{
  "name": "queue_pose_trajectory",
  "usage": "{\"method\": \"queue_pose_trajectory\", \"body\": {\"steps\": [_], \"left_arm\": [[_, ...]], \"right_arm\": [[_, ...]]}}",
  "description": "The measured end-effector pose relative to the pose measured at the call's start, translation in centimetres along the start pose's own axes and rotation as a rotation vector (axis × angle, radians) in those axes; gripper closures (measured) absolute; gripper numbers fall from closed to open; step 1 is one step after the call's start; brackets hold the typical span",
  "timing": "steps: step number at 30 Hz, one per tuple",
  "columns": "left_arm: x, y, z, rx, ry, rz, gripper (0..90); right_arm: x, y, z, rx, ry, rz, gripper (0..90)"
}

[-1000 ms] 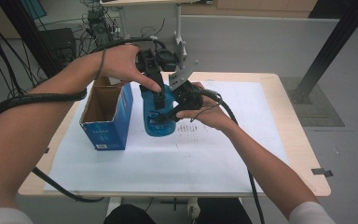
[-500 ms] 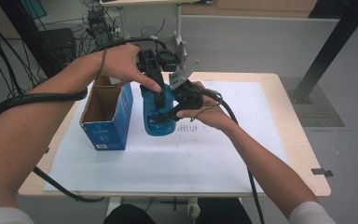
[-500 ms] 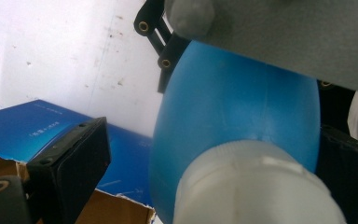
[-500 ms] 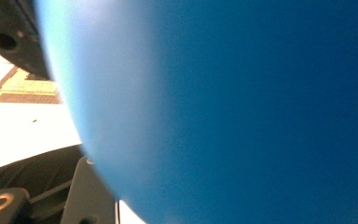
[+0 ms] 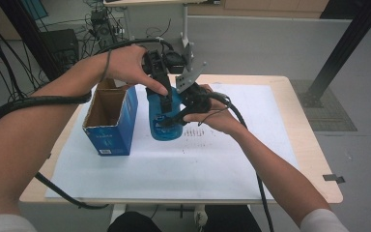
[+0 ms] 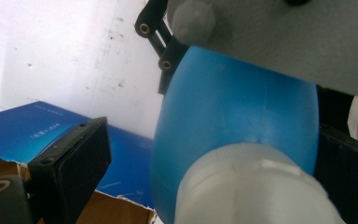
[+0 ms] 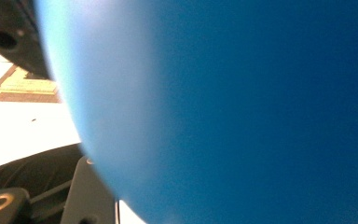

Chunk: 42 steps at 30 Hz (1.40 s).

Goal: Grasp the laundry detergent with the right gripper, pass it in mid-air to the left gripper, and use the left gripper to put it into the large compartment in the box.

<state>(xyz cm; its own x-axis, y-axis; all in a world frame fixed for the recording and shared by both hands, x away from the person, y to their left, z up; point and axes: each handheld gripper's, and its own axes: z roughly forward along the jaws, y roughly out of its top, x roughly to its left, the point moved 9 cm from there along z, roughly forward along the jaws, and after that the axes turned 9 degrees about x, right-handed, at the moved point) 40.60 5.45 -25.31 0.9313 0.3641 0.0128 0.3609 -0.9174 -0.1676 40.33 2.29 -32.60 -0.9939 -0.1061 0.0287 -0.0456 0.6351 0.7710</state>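
Observation:
A blue bottle [image 5: 165,126] with a white cap [image 6: 254,186] stands upright on the white paper, right of an open blue carton [image 5: 110,121]. My left gripper [image 5: 166,102] comes down from above with the cap between its jaws. Its left pad [image 6: 72,161] stands clear of the cap, so it is open. My right gripper [image 5: 179,112] reaches in from the right and is shut on the bottle's body [image 7: 237,112]. Its grey plate [image 6: 284,32] shows above the bottle [image 6: 237,107] in the left gripper view.
The carton [image 6: 51,126] has a torn open top and stands close to the left of the bottle. White paper [image 5: 174,169] covers most of the wooden table [image 5: 314,159]. Cables trail off the table's near left edge and behind it.

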Motion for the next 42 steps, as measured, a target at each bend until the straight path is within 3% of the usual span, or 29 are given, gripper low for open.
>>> {"method": "queue_pose_trajectory", "body": {"steps": [2, 3, 4, 6, 10, 11, 14, 32, 42], "left_arm": [[-0.03, 0.01, 0.0, 0.002, 0.0, 0.002, 5.9], [-0.03, 0.01, -0.02, 0.002, 0.0, 0.003, 5.9], [-0.05, 0.02, -0.01, 0.001, -0.002, 0.003, 6.0], [-0.08, 0.04, 0.0, -0.003, -0.003, -0.001, 6.2], [-0.06, 0.0, -0.01, 0.001, -0.001, 0.005, 8.2], [-0.06, -0.01, 0.01, 0.003, 0.0, 0.006, 9.0], [-0.12, -0.01, 0.03, 0.003, -0.006, 0.013, 16.3], [-0.54, 0.14, -0.11, -0.012, -0.034, 0.034, 34.9], [-0.6, 0.06, 0.15, 0.004, -0.034, 0.036, 35.9]], "right_arm": [[-0.05, 0.05, 0.06, -0.003, -0.002, -0.007, 44.0], [0.17, -0.08, 0.0, 0.009, 0.008, 0.013, 44.0], [-0.13, 0.12, 0.08, -0.009, -0.005, -0.013, 44.0], [0.45, -0.21, -0.09, 0.024, 0.019, 0.043, 44.0], [0.45, -0.24, -0.13, 0.026, 0.018, 0.045, 44.0], [-0.09, 0.11, 0.0, -0.008, -0.003, -0.01, 44.0], [-0.07, 0.06, -0.1, -0.005, -0.006, -0.008, 44.0], [-0.17, -0.06, -0.17, -0.001, -0.011, -0.005, 43.9], [-0.1, -0.23, 0.08, -0.001, -0.005, -0.005, 43.9]]}}
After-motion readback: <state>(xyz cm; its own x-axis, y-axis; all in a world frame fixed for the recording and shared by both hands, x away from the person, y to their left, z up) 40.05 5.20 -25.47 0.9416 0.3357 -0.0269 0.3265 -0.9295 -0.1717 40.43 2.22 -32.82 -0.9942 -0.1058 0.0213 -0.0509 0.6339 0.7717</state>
